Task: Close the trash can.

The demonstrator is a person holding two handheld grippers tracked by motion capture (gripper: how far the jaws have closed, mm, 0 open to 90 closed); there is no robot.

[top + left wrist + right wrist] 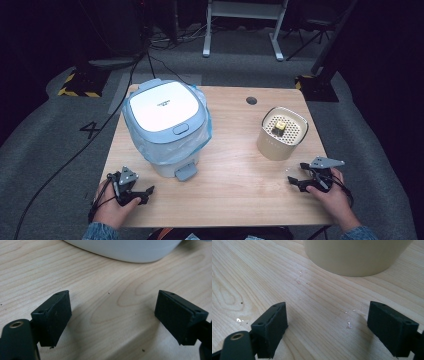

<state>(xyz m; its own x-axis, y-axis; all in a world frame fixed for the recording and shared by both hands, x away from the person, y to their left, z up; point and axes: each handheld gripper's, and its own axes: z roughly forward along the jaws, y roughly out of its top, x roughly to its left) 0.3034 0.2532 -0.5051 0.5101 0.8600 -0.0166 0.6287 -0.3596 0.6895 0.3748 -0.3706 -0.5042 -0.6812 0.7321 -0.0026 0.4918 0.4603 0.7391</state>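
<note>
Bin (165, 125) ahead of left gripper (145, 192), apart; cream container (281, 134) just beyond right gripper (295, 181). Both jaws wide, empty, over table (240, 175).

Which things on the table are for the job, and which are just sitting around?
For the job:
- pedal bin, by the left gripper
- cream container, by the right gripper

Just lying about:
- cables on the floor
- round table hole

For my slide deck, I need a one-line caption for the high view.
Two open hand-held grippers, left gripper and right gripper, rest on a wooden table before a pedal bin and beige container.
</note>
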